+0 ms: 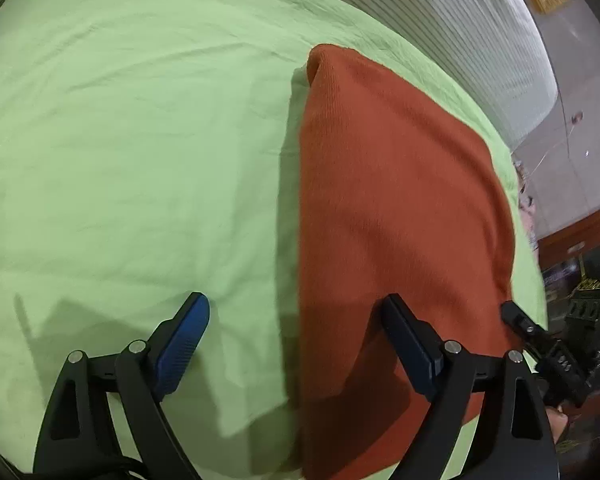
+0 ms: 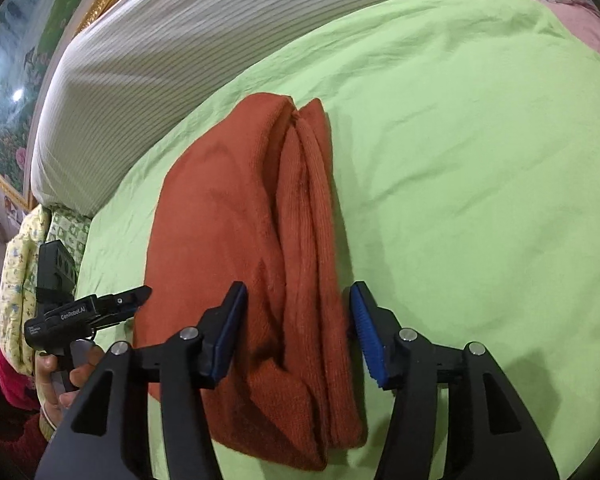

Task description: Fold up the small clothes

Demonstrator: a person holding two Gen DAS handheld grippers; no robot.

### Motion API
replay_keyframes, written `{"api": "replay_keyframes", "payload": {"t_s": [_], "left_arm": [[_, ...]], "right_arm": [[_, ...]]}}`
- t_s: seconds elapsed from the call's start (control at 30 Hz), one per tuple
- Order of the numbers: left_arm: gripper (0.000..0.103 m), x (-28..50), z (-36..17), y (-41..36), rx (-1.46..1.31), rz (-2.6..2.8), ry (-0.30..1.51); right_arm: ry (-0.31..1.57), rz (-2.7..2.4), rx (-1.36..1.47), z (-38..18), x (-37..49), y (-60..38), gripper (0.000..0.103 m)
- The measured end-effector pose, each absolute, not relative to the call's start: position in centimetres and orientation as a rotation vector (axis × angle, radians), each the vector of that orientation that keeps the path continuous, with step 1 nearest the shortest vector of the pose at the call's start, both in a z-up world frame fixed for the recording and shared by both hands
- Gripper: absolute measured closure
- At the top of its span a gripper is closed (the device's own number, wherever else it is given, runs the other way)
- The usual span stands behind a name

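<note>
A rust-orange knit garment (image 1: 400,208) lies folded into a long narrow stack on the light green sheet (image 1: 120,140). My left gripper (image 1: 296,316) is open, its jaws straddling the garment's left edge near the close end, holding nothing. In the right wrist view the garment (image 2: 244,248) shows stacked layered edges on its right side. My right gripper (image 2: 298,308) is open, its jaws astride the garment's near end, empty. The other gripper shows at the side in each view, right gripper (image 1: 540,344) and left gripper (image 2: 84,312), held in a hand.
A white ribbed bolster (image 2: 180,60) runs along the far edge of the sheet. A gold-framed floral picture (image 2: 16,80) hangs behind it. Patterned bedding (image 2: 28,272) lies off the sheet's left end. Dark wooden furniture (image 1: 580,248) stands at the right.
</note>
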State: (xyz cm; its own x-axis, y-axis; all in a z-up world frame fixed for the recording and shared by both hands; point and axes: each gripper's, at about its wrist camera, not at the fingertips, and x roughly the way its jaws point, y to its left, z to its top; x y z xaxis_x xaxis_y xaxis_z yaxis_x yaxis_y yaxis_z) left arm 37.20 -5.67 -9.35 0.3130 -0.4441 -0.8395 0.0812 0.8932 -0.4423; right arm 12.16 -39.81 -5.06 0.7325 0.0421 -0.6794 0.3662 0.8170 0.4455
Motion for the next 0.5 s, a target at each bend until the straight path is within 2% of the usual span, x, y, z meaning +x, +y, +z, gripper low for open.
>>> {"api": "replay_keyframes", "payload": {"t_s": [0.27, 0.3, 0.37, 0.47, 0.5], "left_arm": [[0.014, 36.0, -9.9, -5.7, -0.401, -0.395, 1.202], [0.014, 35.5, -10.0, -5.6, -0.408, -0.404, 1.196], [0.013, 35.2, -10.2, -5.6, -0.408, -0.415, 1.191], [0.009, 35.9, -10.3, -6.1, -0.401, -0.423, 1.197], [0.009, 36.1, -10.4, -6.5, -0.400, -0.421, 1.197]], "right_arm": [[0.816, -0.101, 0.608, -4.2, 20.9, -43.8, 0.048], [0.813, -0.098, 0.635, -4.5, 21.4, -44.6, 0.056], [0.776, -0.078, 0.773, -5.4, 20.9, -46.5, 0.066], [0.737, -0.068, 0.773, -5.4, 19.0, -45.8, 0.066], [0.739, -0.063, 0.760, -5.5, 18.2, -45.0, 0.063]]}}
